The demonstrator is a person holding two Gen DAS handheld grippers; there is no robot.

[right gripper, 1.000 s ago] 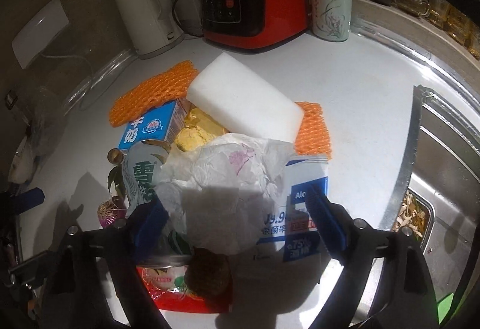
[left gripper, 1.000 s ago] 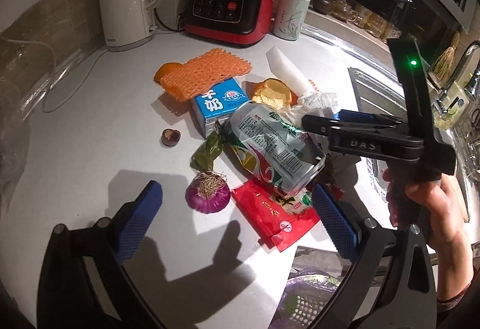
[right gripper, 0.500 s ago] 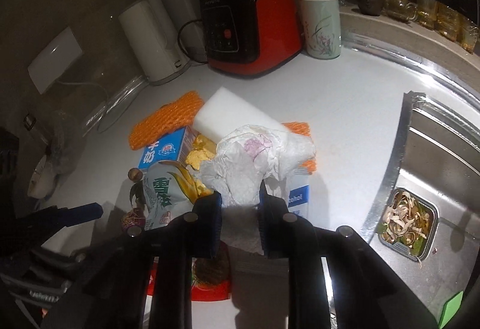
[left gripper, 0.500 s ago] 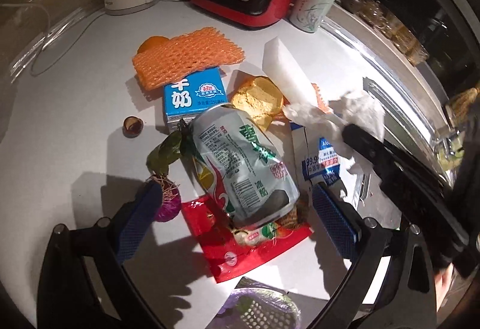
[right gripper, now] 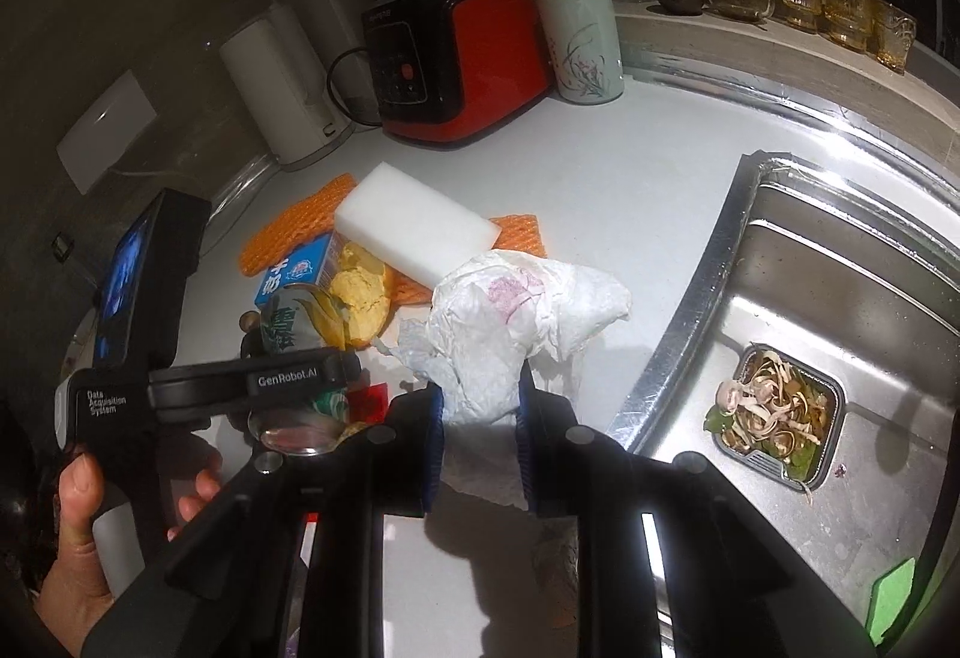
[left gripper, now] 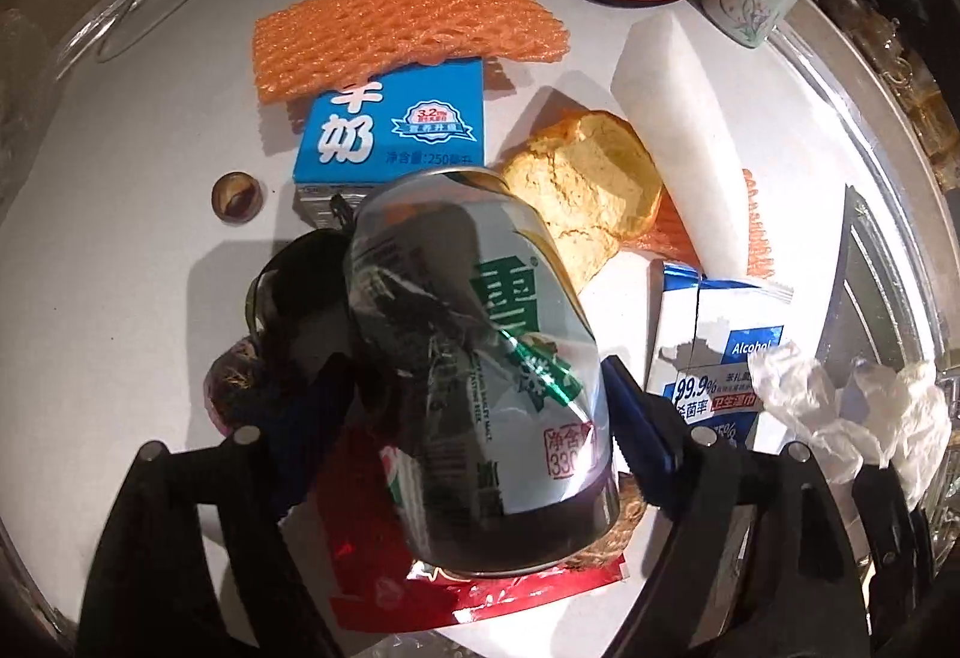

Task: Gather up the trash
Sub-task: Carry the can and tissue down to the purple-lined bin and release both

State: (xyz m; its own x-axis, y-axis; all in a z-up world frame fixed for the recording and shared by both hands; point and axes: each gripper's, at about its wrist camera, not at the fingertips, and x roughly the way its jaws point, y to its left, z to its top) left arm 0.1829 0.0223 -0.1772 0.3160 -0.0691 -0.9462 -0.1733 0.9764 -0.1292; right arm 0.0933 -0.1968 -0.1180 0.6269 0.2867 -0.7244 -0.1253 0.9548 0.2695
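A crushed silver-green drink can [left gripper: 480,376] lies on a red wrapper [left gripper: 480,592] in a pile of trash on the white counter. My left gripper [left gripper: 474,430] straddles the can with both blue pads against its sides. My right gripper [right gripper: 477,412] is shut on a crumpled white tissue [right gripper: 516,322] and holds it above the counter; the tissue also shows in the left wrist view [left gripper: 852,418]. The can also shows in the right wrist view [right gripper: 294,328].
The pile holds a blue milk carton [left gripper: 396,130], orange foam netting [left gripper: 402,28], a bread piece [left gripper: 588,190], a white foam block [left gripper: 684,136], an alcohol wipes pack [left gripper: 714,358] and a purple onion [left gripper: 231,388]. A sink [right gripper: 798,358] with food scraps lies right. A red blender [right gripper: 456,58], kettle and cup stand behind.
My left gripper has moved down and closed in around the can. My right gripper has lifted the tissue up and away from the pile, toward the sink side.
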